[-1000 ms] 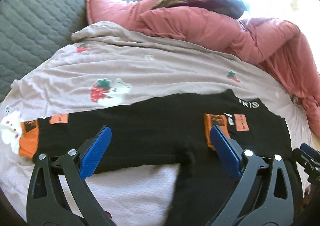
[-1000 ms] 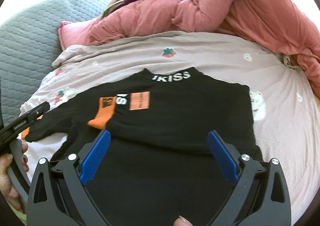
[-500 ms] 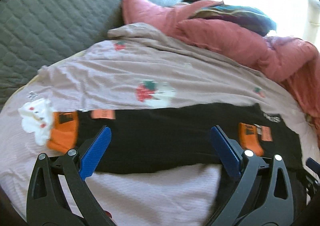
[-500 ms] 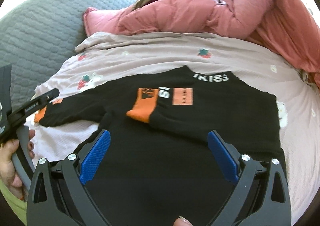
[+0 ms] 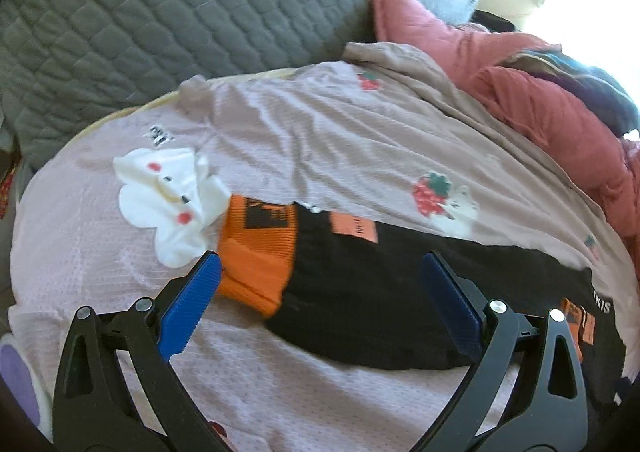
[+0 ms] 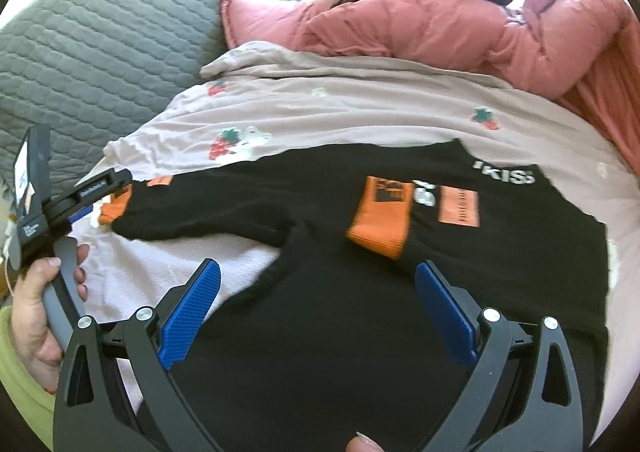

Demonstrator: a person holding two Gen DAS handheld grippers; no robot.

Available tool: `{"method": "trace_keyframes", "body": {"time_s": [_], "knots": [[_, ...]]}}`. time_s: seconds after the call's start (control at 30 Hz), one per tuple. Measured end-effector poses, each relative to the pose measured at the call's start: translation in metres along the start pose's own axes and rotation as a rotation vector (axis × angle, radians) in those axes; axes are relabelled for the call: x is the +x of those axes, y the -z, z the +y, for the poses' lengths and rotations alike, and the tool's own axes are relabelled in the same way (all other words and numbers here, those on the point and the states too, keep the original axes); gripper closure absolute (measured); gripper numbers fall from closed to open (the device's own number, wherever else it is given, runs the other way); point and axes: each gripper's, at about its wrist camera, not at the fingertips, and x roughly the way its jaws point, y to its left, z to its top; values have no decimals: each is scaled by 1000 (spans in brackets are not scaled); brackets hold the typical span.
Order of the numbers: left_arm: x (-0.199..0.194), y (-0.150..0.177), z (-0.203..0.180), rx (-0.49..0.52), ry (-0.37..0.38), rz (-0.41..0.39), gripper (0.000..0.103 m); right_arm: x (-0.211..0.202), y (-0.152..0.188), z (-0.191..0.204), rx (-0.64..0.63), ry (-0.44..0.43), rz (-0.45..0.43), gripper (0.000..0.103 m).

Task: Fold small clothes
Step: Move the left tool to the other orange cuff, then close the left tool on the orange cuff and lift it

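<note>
Sweater [image 6: 360, 272] in black lies flat on the pink bedsheet [image 5: 320, 139], one sleeve already folded across its chest, orange cuff [image 6: 382, 217] on top. The other sleeve [image 5: 380, 284] is stretched out sideways, unfolded. Left gripper [image 5: 320, 304] hovers wide apart over that sleeve; right gripper [image 6: 318, 310] is apart above the body, holding nothing

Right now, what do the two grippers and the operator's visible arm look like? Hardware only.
Both the left gripper and the right gripper have black cut-out finger frames with silver pivot bolts and textured blue pads. In the right wrist view the left unit shows a grey curved handle and white label text. The left hand's sleeve is yellow-green.
</note>
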Motion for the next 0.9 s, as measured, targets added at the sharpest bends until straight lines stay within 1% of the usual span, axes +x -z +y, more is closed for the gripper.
{"method": "trace_keyframes", "body": {"time_s": [0.1,0.17,0.3,0.33,0.37,0.4,0.47,0.5,0.53,0.57,0.6,0.63,0.73,0.77,0.8,0.9], "knots": [[8,1,9,-33,-15,23,10,11,-6,13,-22,-28,14,6],[11,1,17,-66,-2,29,10,21,-10,23,-40,-48,27,6],[16,2,29,-112,3,31,10,41,-14,39,-58,-66,57,6],[19,2,32,-126,7,41,12,45,-15,42,-61,-68,61,6],[22,3,34,-136,20,49,19,49,-15,45,-63,-70,63,6],[25,3,34,-138,25,58,23,51,-16,47,-62,-72,64,6],[30,4,33,-129,16,66,44,55,-14,49,-51,-81,60,6],[31,4,33,-126,21,69,48,55,-13,48,-42,-83,55,6],[33,4,32,-124,24,70,55,55,-11,48,-37,-83,53,6],[34,3,32,-123,29,70,67,55,-10,47,-32,-82,51,6],[34,3,32,-125,37,67,75,55,-8,44,-23,-80,50,6],[32,3,32,-127,53,60,90,54,-7,42,-15,-78,50,6],[23,0,27,-115,115,29,92,49,-3,28,35,-66,41,6],[17,-1,23,-108,163,5,93,46,-2,23,47,-62,36,6],[12,-3,19,-97,184,-7,93,44,-1,19,59,-55,28,6],[-7,-5,1,-42,280,-53,93,33,2,3,85,-18,-1,6]]}}
